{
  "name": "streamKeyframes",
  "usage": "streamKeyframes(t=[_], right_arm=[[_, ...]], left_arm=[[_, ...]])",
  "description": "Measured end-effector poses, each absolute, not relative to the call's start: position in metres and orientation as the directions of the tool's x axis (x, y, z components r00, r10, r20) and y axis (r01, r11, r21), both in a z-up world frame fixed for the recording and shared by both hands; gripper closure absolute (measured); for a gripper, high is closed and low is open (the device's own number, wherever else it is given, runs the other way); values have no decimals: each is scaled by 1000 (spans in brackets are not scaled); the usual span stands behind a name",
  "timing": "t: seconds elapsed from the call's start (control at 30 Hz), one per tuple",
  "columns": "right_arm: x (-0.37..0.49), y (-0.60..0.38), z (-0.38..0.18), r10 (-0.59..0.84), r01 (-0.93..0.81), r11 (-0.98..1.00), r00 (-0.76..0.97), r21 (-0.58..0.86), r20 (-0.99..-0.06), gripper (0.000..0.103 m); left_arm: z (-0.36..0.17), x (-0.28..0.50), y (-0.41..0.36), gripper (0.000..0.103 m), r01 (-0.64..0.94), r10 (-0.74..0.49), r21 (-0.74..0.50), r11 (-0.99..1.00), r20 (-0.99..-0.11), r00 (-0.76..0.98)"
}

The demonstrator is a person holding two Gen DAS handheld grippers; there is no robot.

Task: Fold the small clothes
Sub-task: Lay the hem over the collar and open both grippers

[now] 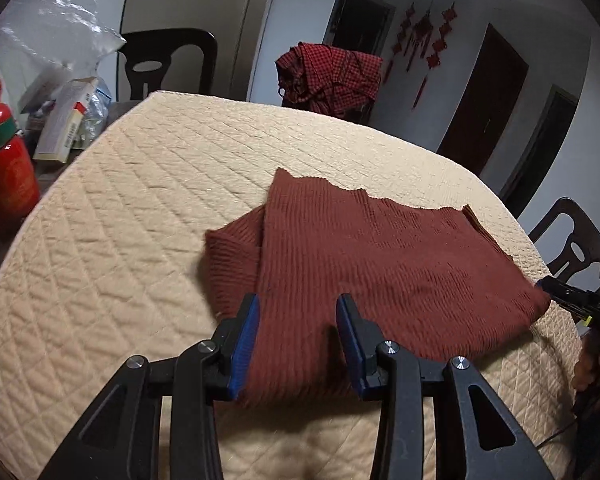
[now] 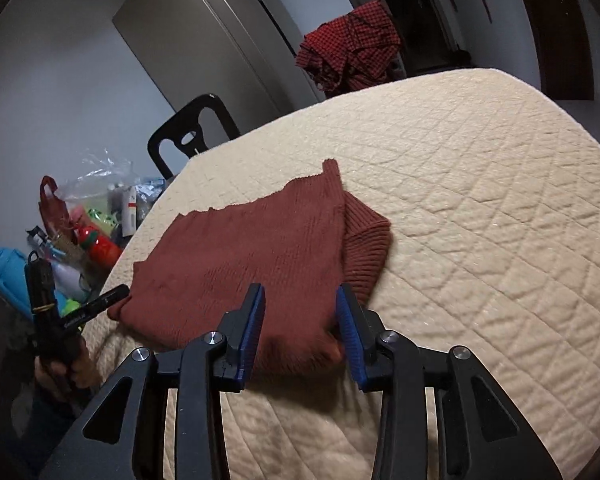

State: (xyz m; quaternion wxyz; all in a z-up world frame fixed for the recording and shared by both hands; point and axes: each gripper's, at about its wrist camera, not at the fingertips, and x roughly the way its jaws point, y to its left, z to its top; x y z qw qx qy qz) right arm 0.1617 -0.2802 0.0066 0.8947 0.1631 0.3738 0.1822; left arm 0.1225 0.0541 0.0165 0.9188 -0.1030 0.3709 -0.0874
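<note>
A rust-brown ribbed knit garment [image 1: 380, 260] lies folded flat on the cream quilted table cover [image 1: 120, 220], with a cuffed sleeve end sticking out at its side. My left gripper [image 1: 298, 302] hovers over the garment's near edge. Its blue pads stand apart and the cloth lies below them, not pinched. In the right wrist view the same garment [image 2: 252, 248] has its sleeve end at the right. My right gripper [image 2: 300, 292] is open over the near edge in the same way. The left gripper [image 2: 100, 300] shows at the garment's left corner, held by a hand [image 2: 60, 368].
A red checked cloth [image 1: 332, 80] hangs over a chair beyond the table's far edge. A black chair [image 1: 168, 64] stands at the far left and another chair [image 1: 568, 248] at the right. A red bottle [image 1: 4, 176] and bagged clutter [image 1: 72, 120] sit beside the table's left edge.
</note>
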Motion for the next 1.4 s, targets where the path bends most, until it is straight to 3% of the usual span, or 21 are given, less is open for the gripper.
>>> streamKeyframes(t=[0.23, 0.3, 0.43, 0.6, 0.73, 0.93, 1.13, 1.3, 1.4], right_arm=[[158, -270, 0, 489, -336, 873, 592, 354, -641, 66], [155, -264, 1, 491, -369, 870, 589, 327, -642, 92], [149, -264, 4, 476, -402, 874, 590, 275, -652, 92], [159, -274, -12, 402, -330, 909, 541, 253, -739, 92], [158, -284, -10, 423, -266, 906, 550, 329, -721, 92], [139, -273, 24, 345, -245, 938, 658, 244, -669, 89], [142, -231, 24, 399, -322, 915, 641, 242, -656, 89], [150, -187, 8, 439, -393, 890, 604, 231, -666, 89], [158, -173, -14, 366, -368, 914, 568, 171, -737, 89]], left_arm=[[4, 125, 62, 61, 53, -248, -288, 956, -699, 671], [5, 124, 63, 64, 51, -248, -292, 955, -694, 675], [1, 125, 64, 67, 38, -245, -295, 955, -704, 667], [0, 127, 62, 67, 36, -222, -266, 963, -716, 661], [1, 127, 64, 67, 34, -217, -260, 965, -718, 662], [19, 112, 67, 67, 31, -185, -228, 973, -695, 695], [43, 112, 33, 67, 106, -219, -210, 972, -646, 731], [30, 118, -19, 67, 207, -271, -176, 962, -684, 677], [8, 122, -41, 66, 238, -253, -130, 963, -742, 621]])
